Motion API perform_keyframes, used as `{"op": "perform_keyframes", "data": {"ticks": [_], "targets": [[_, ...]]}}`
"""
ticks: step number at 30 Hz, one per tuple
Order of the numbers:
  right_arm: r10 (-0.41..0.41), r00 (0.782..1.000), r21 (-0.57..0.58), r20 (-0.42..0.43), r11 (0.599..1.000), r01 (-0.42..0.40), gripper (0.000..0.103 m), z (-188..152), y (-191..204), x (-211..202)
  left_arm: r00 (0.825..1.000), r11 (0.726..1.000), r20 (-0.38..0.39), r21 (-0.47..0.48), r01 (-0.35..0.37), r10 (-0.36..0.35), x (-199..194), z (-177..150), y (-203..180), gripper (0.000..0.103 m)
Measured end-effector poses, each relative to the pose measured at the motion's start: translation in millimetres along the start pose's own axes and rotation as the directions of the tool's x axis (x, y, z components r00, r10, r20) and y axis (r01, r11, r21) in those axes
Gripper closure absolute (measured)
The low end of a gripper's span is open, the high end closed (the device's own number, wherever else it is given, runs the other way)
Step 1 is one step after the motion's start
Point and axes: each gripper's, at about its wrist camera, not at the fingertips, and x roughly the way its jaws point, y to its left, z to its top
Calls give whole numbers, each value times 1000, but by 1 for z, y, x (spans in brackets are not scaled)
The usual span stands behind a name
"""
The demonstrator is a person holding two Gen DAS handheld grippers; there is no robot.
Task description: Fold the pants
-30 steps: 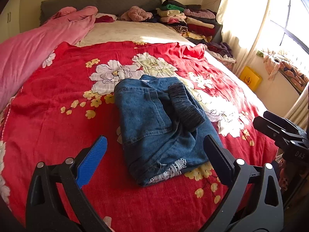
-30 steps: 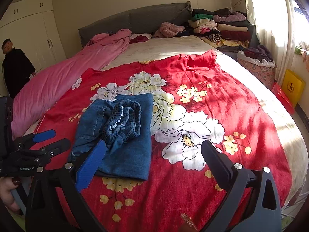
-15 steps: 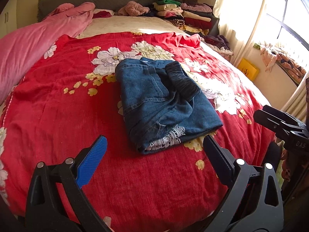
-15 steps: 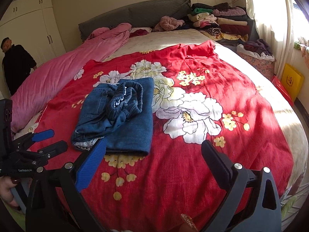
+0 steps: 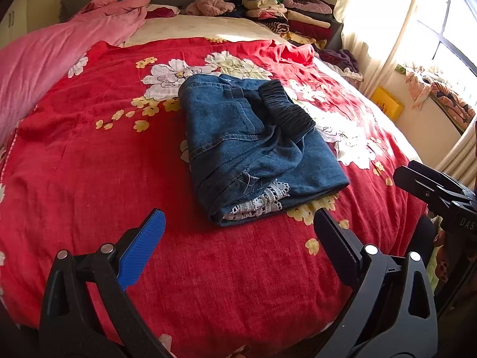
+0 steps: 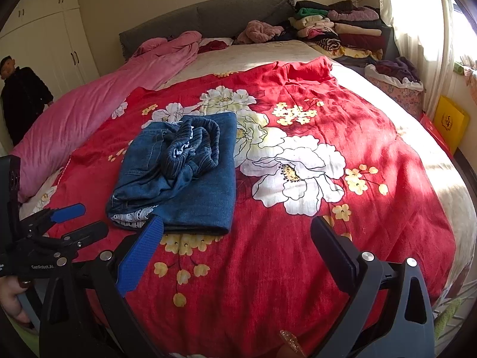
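Jeans folded into a compact stack on the red floral bedspread, elastic waistband on top | left gripper spread, empty | right gripper spread, empty | you hold both clear of the stack; fold looks done.

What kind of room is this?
A home bedroom, most likely. A wide bed with a red flowered blanket and grey headboard fills the view, white wardrobes line one wall, and folded clothes are stacked beside the headboard. Folded jeans lie on the blanket.
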Motion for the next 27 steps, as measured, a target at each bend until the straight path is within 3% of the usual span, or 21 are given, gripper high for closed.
{"op": "perform_keyframes", "data": {"ticks": [27], "targets": [[-32, 999, 14, -15, 999, 33, 4, -3, -5, 0, 997, 997, -31, -29, -70, 69, 3, -2, 10, 10]]}}
